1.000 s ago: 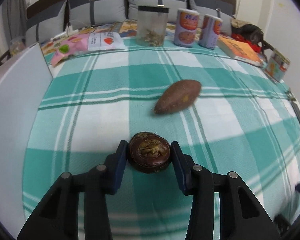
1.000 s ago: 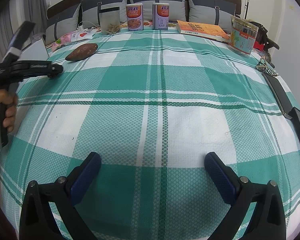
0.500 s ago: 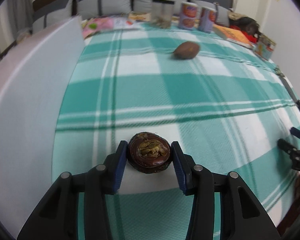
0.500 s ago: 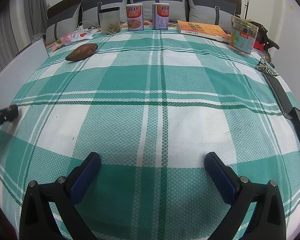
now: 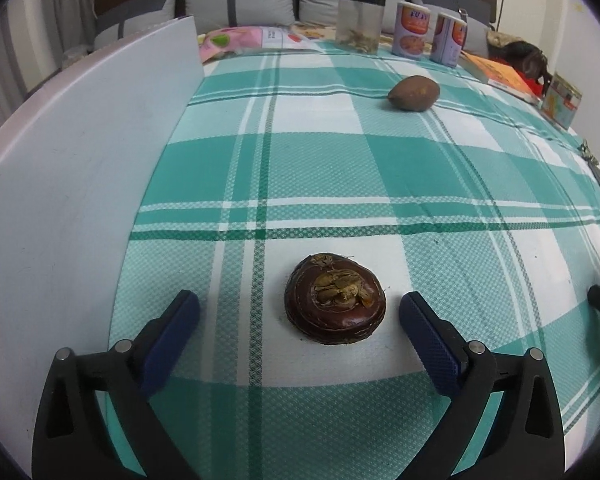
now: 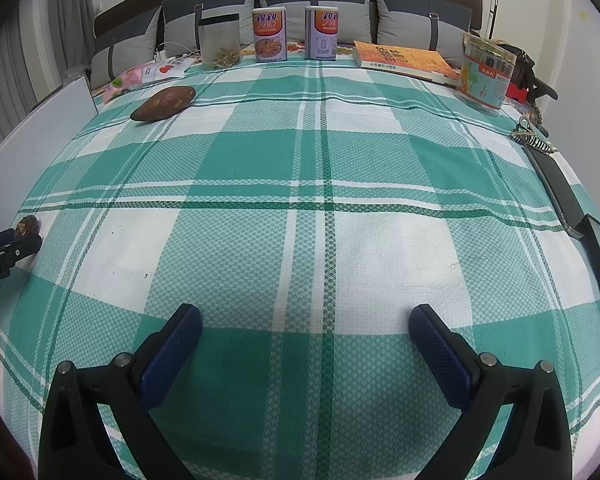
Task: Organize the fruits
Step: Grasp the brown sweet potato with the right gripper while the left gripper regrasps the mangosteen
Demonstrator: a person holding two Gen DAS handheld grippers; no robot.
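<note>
While left tool (image 5: 299,312) tilts down, opening, brown fruit (image 5: 335,298) between, untouched; right tool (image 6: 305,326) wide, empty.

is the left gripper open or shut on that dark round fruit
Open and still opening: the left gripper pads stand clear of the dark round fruit, which rests on the cloth.

Lighting: even, soft indoor light from above; moderately bright, slightly cool cast. Shadows: faint, short, under the dark round fruit (image 5: 335,299). Glare: small sheen on its skin. Focus: sharp throughout, no motion blur. Distortion: strong fisheye bending; black vignette at all corners.
</note>
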